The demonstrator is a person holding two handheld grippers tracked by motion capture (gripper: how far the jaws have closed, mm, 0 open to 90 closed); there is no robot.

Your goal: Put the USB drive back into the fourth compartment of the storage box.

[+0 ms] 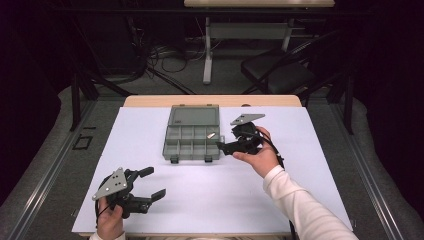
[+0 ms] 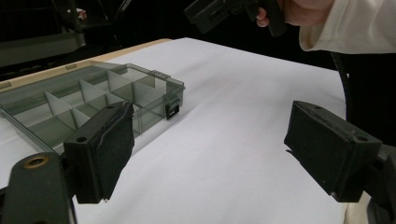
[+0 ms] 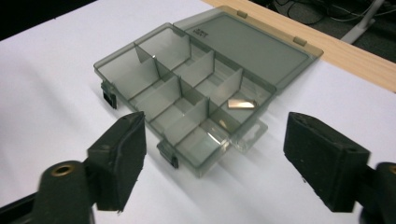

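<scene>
A grey see-through compartment box [image 1: 186, 142] lies open on the white table top [image 1: 220, 200], its lid [image 1: 194, 116] folded flat behind it. A small shiny flat piece [image 3: 241, 103] rests in one far compartment. My right gripper [image 1: 227, 140] hovers just right of the box, open, with nothing between its jaws; in the right gripper view [image 3: 215, 158] the box [image 3: 187, 93] lies ahead between them. My left gripper [image 1: 152, 183] stands open and empty near the front left edge. In the left gripper view [image 2: 215, 149] the box [image 2: 93, 98] is to the left.
The table's wooden far edge [image 1: 212, 100] runs behind the lid. On the floor beyond stand a black chair [image 1: 277, 70] and the white leg of another table [image 1: 207, 50], with cables [image 1: 165, 55] lying around them. The person's white sleeve [image 1: 300, 205] crosses the table's front right.
</scene>
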